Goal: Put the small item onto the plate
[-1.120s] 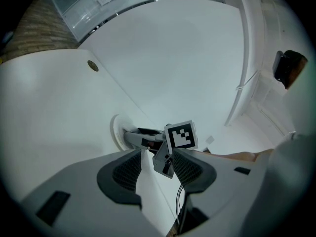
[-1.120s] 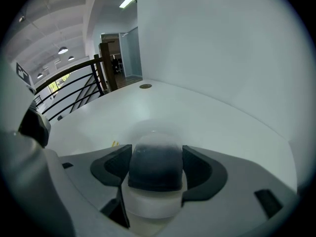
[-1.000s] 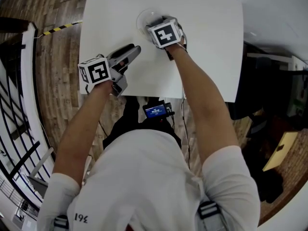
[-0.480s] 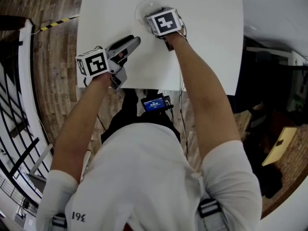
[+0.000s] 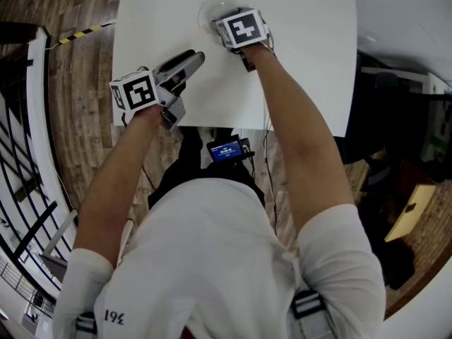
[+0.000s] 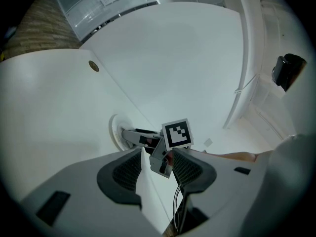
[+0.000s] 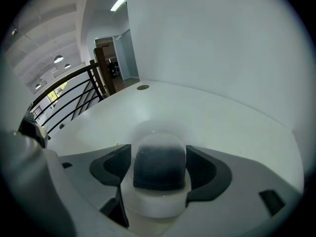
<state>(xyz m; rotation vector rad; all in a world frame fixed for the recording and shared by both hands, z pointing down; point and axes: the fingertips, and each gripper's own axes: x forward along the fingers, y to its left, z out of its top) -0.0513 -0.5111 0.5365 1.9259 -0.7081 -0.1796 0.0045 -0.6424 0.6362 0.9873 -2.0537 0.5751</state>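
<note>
White table (image 5: 304, 62), seen from above. We note both grippers over its near-left part. A clear round plate (image 5: 207, 10) sits towards the far edge.

Right gripper (image 7: 159, 163): its jaws are clamped on the small item (image 7: 158, 174), one pad on each side. The item has a dark domed upper part and a pale, frosted base. We see it held between the jaws directly over the plate. In the right gripper view a faint round rim shows just beyond the item. We cannot tell whether the item's base touches the plate. From the head view, the right gripper's marker cube (image 5: 242, 28) covers the near-right part of the plate and hides the item.

Left gripper (image 5: 192, 58): it lies near and left of the plate, well apart from it, and points towards the far right. In its own view the jaws stand apart with nothing between them. Through the gap we see the right gripper reaching onto the plate (image 6: 116, 132).

A small dark round mark (image 6: 94, 66) sits on the table at the far-left edge.
</note>
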